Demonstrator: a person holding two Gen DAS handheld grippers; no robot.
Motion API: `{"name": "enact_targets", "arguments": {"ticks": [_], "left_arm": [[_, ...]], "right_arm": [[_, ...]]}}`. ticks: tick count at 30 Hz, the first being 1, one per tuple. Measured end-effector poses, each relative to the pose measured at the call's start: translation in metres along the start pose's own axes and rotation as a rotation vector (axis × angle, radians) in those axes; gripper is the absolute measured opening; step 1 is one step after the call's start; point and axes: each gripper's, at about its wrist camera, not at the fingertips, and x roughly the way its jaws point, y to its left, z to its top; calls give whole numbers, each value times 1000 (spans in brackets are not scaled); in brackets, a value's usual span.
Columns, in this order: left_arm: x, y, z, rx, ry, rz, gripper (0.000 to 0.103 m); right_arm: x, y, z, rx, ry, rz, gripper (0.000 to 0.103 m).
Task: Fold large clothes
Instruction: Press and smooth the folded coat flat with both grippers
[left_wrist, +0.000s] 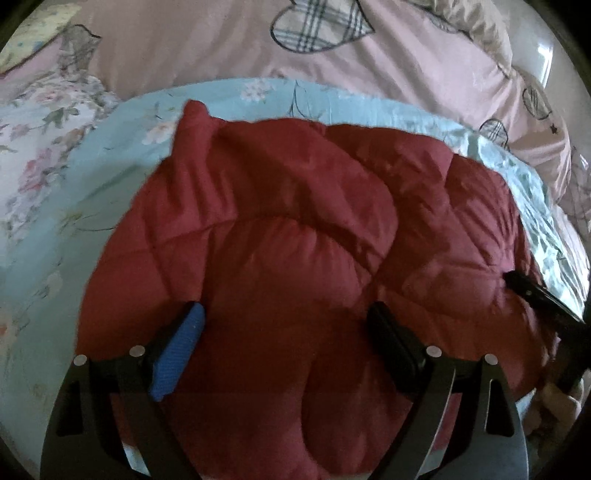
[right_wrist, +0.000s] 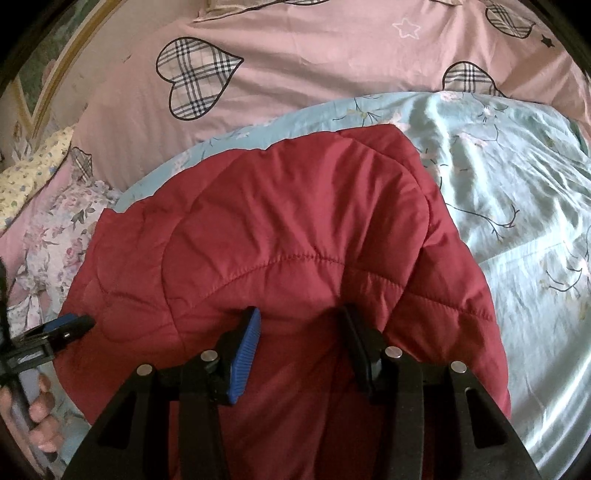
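Note:
A dark red quilted jacket (left_wrist: 295, 221) lies bunched on a light blue floral quilt (left_wrist: 92, 229). My left gripper (left_wrist: 286, 319) hovers over its near part, jaws wide apart, blue pad (left_wrist: 177, 358) on the left, nothing pinched. In the right wrist view the same jacket (right_wrist: 277, 206) fills the middle, and my right gripper (right_wrist: 300, 315) is shut on a puffy fold of it near the front edge. Creases run out from that grip. The right gripper's tip (left_wrist: 528, 291) shows at the jacket's right side, and the left gripper (right_wrist: 70, 325) at the far left.
A pink duvet (right_wrist: 314, 74) with plaid hearts lies behind the quilt (right_wrist: 517, 229). Floral bedding (left_wrist: 40, 147) is heaped at the left. A person's hand (right_wrist: 40, 417) grips the left tool's handle at the lower left.

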Motion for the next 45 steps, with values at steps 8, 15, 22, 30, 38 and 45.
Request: {"name": "enact_targets", "arguments": {"ticks": [8,15,22,30,38,45], "left_arm": [[1,13,-13,5,42,74,92],[16,8,-14,10,43,112,97],[18,3,-20,17,14,158,98],[17,4,-20,21,9,153,98],[17,5,-22,24,-12,135,99],[18,7,-21,28,-20,121,100]], "right_arm": [[-6,-2,-7,15,-19,17,46],[-15,2,-16,-24,-38,-17,45],[-32,10,-24,-53,-89,-60,48],[-64,49,-24,-112,-146,-48,67],[-32,73,-15,-200,-21,-114,67],[-4,49,-8,-166,17,-183,75]]}}
